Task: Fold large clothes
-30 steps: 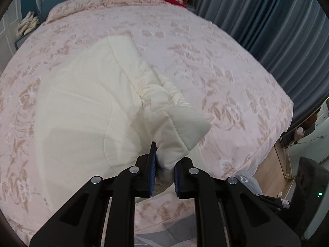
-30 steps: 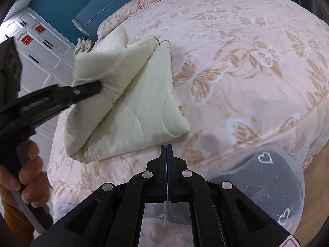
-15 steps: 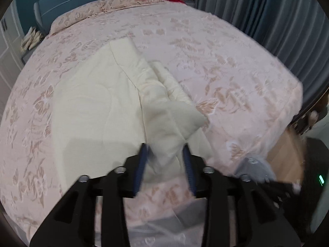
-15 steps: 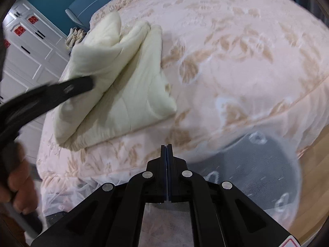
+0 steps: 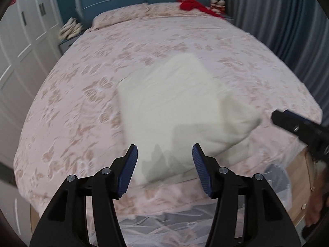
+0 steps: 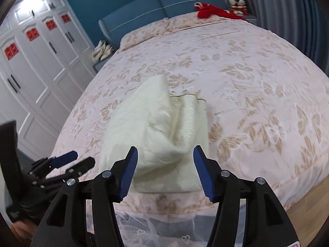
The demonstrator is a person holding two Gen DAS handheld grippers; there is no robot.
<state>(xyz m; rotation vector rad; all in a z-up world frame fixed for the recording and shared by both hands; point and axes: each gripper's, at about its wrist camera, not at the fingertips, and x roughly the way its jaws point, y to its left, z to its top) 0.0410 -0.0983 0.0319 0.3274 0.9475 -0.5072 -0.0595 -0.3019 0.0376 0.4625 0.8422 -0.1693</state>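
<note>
A cream-coloured quilted garment [image 5: 181, 111], padded and bulky, lies in a loosely folded heap on the pink bedspread with a tan butterfly and flower pattern [image 5: 86, 94], near the foot edge of the bed. In the right wrist view the same garment [image 6: 162, 131] shows several soft layers bunched together, its near edge lying just inside the edge of the mattress.

The left gripper [image 5: 164, 164] hangs above the near edge of the garment with its blue ribbed pads spread wide apart and nothing between them. The right gripper [image 6: 165, 166] is likewise wide open and empty, poised over the near end of the heap. Each tool appears in the other's view: the right one at the right edge of the left wrist view, the left one low on the left of the right wrist view.

At the far end of the bed a red cloth item [image 6: 216, 11] lies by the blue padded headboard [image 6: 164, 4]. White panelled wardrobe doors with red paper decorations [image 6: 33, 61] stand to the left, and grey-blue pleated curtains [image 5: 287, 24] hang to the right. Sheer white netting with small hearts [image 6: 164, 230] hangs below the mattress edge.
</note>
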